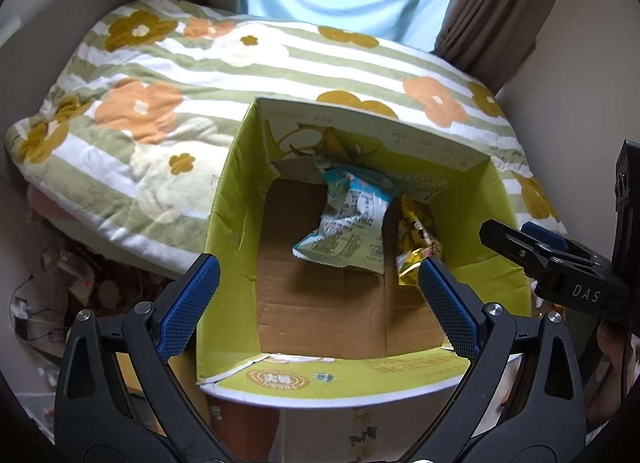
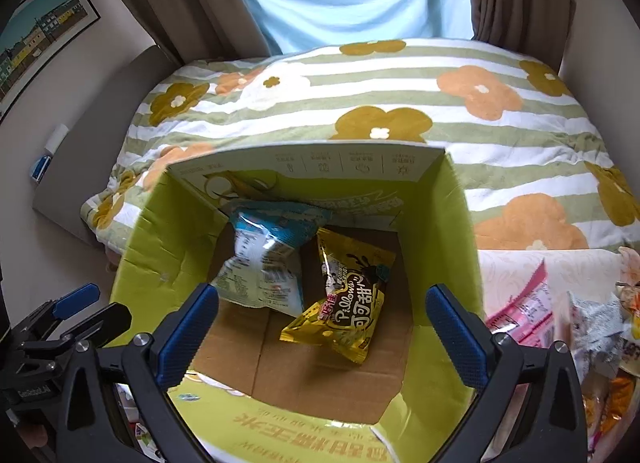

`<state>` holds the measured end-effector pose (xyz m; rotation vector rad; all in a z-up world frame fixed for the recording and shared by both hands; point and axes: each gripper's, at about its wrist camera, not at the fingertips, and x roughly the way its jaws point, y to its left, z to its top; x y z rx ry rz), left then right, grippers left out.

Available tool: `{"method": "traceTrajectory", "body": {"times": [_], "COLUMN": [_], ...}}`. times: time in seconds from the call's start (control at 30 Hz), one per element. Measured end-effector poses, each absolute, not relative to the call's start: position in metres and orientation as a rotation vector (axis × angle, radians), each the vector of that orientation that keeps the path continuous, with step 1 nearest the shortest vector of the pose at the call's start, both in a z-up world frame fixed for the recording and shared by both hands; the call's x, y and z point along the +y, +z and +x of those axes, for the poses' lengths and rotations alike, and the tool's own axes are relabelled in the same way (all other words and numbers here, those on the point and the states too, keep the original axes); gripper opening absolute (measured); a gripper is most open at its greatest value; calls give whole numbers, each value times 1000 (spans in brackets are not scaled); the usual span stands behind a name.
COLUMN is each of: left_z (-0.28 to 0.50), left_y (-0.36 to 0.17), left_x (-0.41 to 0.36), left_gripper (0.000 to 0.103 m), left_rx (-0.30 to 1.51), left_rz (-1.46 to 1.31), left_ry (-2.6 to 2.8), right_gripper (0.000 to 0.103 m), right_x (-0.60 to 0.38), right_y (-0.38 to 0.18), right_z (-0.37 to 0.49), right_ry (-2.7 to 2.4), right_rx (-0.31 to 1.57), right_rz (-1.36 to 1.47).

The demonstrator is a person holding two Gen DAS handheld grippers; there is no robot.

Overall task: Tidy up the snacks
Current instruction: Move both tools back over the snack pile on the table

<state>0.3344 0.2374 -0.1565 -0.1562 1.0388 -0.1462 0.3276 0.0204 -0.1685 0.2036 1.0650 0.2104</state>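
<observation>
A bed under a striped green-and-white quilt with orange and mustard flowers [image 2: 400, 79] fills the background, with brown curtains and a pale blue drape at the window beyond. Against the bed stands an open green cardboard box [image 2: 444, 231], its brown corrugated floor mostly bare. Inside lie two snacks: a crumpled light-blue and white foil packet [image 2: 264, 263] leaning toward the far wall, and just beside it, to the right, a yellow foil packet [image 2: 352, 303] printed "Pillows" with Chinese characters. A heap of loose snack wrappers, pink and silver among them [image 2: 560, 315], waits outside the box at the right. Both claws hover over the box mouth: the left claw [image 1: 320, 295] is spread wide and carries nothing, and the right claw [image 2: 322, 323] is likewise wide open and empty. The step in hand looks like the pause between drops; the next move probably calls for the right claw to swing to the wrapper heap and pinch one packet. Chinese lettering runs along the box's near flap; its small print is unreadable.
</observation>
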Motion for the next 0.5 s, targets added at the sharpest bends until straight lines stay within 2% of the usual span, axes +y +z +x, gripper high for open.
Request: {"method": "traceTrajectory", "body": {"times": [0.5], "left_z": [262], "left_y": [-106], "left_x": [172], "left_gripper": [99], "left_rx": [935], "left_rz": [-83], "left_ry": [-241], "right_gripper": [103], "right_x": [-27], "right_y": [-106], "right_z": [252], "right_ry": [167], "right_rx": [987], "right_rz": [225]}}
